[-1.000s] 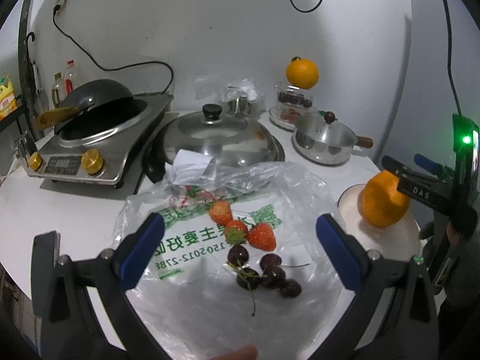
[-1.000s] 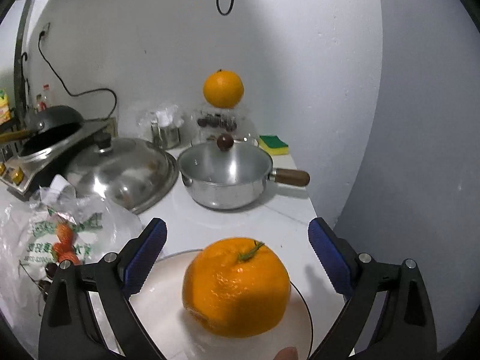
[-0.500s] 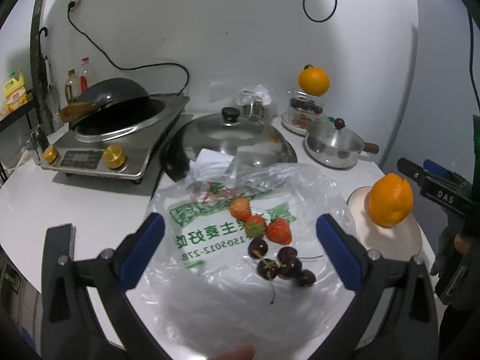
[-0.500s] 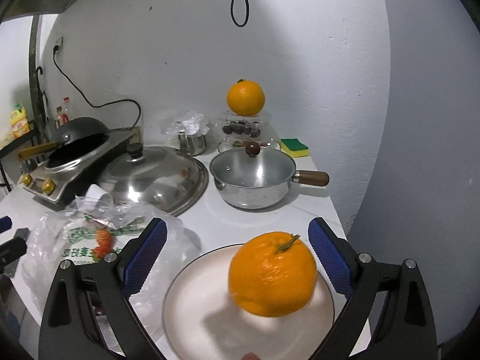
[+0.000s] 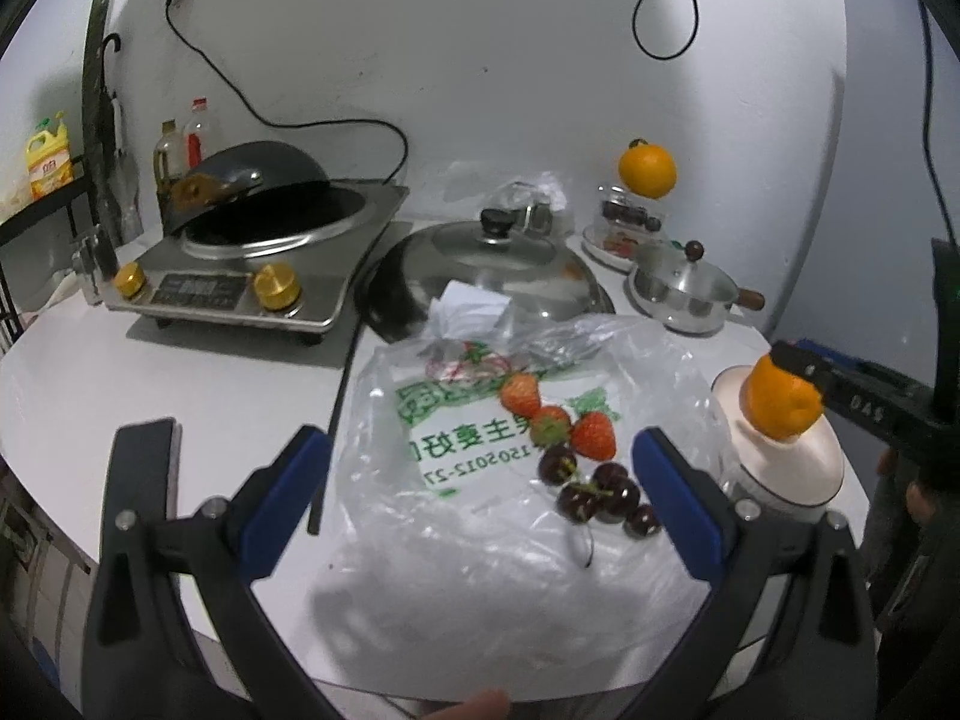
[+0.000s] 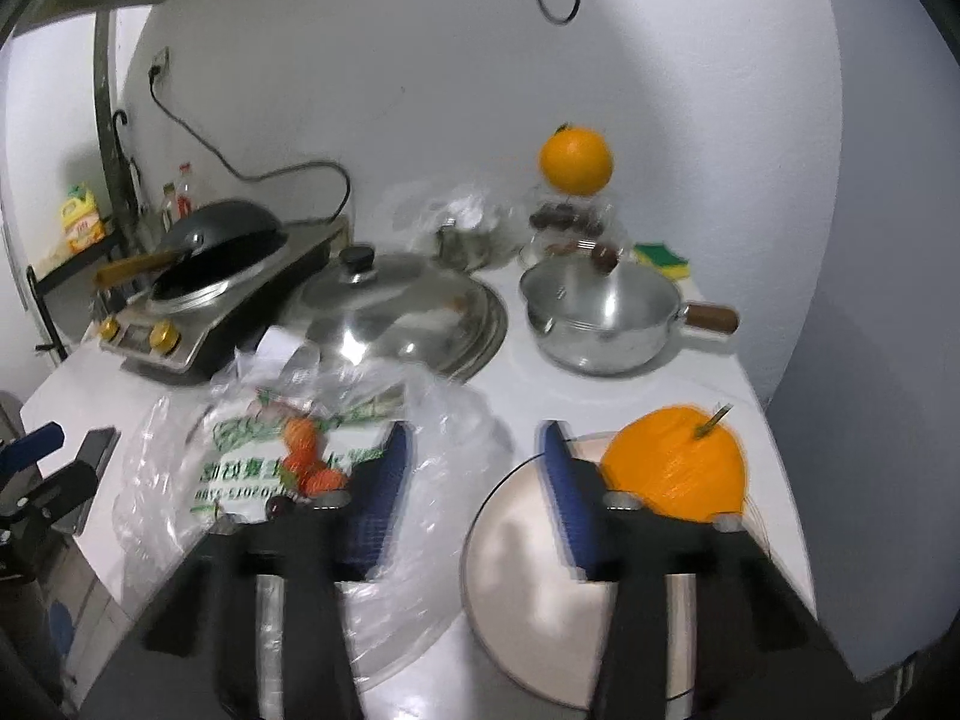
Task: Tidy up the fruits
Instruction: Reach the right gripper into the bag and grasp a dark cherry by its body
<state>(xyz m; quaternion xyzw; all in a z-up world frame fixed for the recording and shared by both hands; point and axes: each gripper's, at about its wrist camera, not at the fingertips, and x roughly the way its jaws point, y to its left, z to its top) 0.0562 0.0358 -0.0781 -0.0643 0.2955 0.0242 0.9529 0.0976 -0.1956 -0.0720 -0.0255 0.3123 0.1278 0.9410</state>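
- Blue pads marked both tools: the left gripper stood wide apart over the plastic bag, with nothing pinched between its pads.
- The right gripper had its jaws closing with only air between them; the orange sat outside them, just past the right-hand finger.
- That orange rested on the far part of the white plate, its stem tilted up and away to the right. Being nearly round, it had no clear long axis; the stem alone gave it a direction.
- Judging by this, one orange was already placed and the step in hand was the turn to the small fruit on the bag.
- On the bag lay three strawberries, their tips pointing roughly toward the camera and to the right, with the leafy ends toward the wall.
- Just nearer lay a cluster of dark cherries, their thin stems trailing toward the near edge.
- The next move likely called for a narrow, gentle pinch on one soft berry, without catching the loose film beneath it.
- Farther back stood a domed lid, a small saucepan and a second orange atop a clear box.
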